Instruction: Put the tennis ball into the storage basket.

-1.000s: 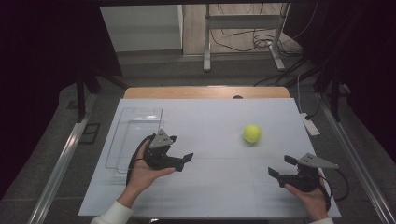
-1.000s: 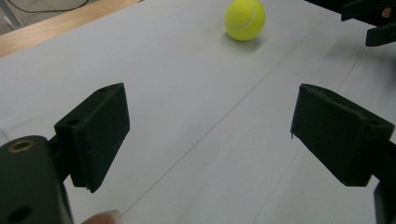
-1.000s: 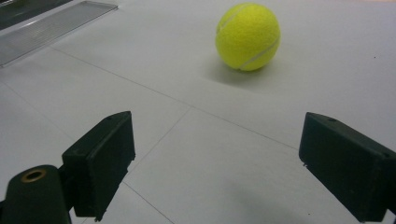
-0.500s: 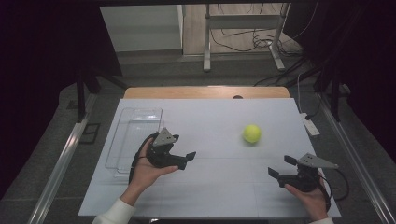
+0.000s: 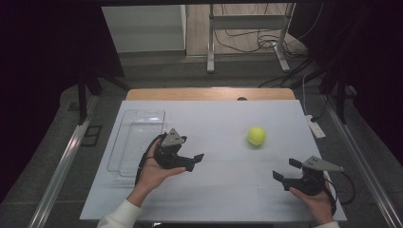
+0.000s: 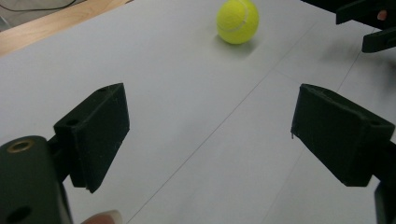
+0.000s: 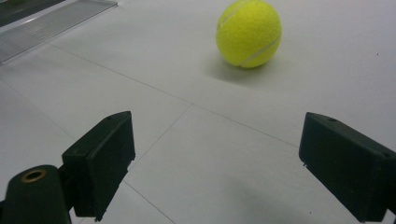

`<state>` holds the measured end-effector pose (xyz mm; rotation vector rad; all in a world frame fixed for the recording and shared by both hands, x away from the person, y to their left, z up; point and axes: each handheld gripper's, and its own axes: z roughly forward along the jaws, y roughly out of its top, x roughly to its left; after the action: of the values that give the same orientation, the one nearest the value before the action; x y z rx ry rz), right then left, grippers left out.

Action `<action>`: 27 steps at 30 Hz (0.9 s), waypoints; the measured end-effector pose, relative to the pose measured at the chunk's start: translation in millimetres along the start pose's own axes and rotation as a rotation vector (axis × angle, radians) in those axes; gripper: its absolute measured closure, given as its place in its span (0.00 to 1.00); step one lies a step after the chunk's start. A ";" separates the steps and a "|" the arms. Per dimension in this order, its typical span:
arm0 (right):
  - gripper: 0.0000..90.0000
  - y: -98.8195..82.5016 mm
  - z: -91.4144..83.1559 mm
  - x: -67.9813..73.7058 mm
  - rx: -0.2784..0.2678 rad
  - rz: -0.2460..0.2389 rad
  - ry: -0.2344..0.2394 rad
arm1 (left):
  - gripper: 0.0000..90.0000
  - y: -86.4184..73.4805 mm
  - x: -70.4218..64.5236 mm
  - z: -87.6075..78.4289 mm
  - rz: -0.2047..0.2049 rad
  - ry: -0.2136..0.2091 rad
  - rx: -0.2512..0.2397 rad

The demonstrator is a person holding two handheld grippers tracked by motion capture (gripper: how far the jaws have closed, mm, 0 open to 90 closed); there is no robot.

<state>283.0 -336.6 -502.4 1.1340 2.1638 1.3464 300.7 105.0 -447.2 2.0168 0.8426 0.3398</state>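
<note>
A yellow tennis ball (image 5: pixel 256 136) rests on the white table (image 5: pixel 223 199), right of centre. My left gripper (image 5: pixel 195 161) is held in a hand left of the ball, its jaws open and pointing right with nothing between them. In the left gripper view the jaws (image 6: pixel 205 135) stand wide over bare table, the ball (image 6: pixel 237 21) lies far ahead, and the right gripper (image 6: pixel 369 25) shows at the top right. My right gripper (image 5: pixel 285 169) sits near the front right, open and empty, pointing left. In the right gripper view (image 7: pixel 210 163) the ball (image 7: pixel 248 33) lies ahead.
A clear plastic tray (image 5: pixel 138 142) lies on the left part of the table, just behind the left hand; its corner (image 7: pixel 56 23) shows in the right gripper view. A wooden strip (image 5: pixel 209 93) runs along the table's far edge. A small white item (image 5: pixel 316 128) lies at the right edge.
The left gripper has edged slightly to the right, toward the ball. The right gripper and the ball have not moved.
</note>
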 end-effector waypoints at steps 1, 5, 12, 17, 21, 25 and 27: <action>0.12 0.0 0.0 0.0 0.000 0.000 0.000 | 0.13 0.0 0.0 0.0 0.000 0.000 0.000; 0.12 -0.1 0.2 -0.1 0.001 -0.001 0.001 | 0.13 1.2 -0.7 2.6 0.002 -0.005 0.003; 0.12 -0.1 0.4 -0.2 0.003 -0.001 0.003 | 0.13 2.4 -1.0 6.8 0.001 -0.012 0.009; 0.12 -0.1 1.2 -0.4 0.007 -0.001 0.005 | 0.13 4.2 -1.1 12.0 0.003 -0.022 0.018; 0.12 -0.2 1.7 -1.0 0.008 0.002 0.006 | 0.13 7.8 -1.9 18.8 0.000 -0.034 0.020; 0.12 -0.3 1.4 -1.3 0.007 0.004 0.007 | 0.13 11.5 -4.8 26.4 0.010 -0.045 0.028; 0.12 -0.4 0.8 -1.2 0.005 0.004 0.009 | 0.13 13.0 -6.5 30.3 0.013 -0.049 0.033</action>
<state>284.0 -337.2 -503.2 1.1364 2.1729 1.3509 317.6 76.6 -452.9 2.0537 0.8093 0.2845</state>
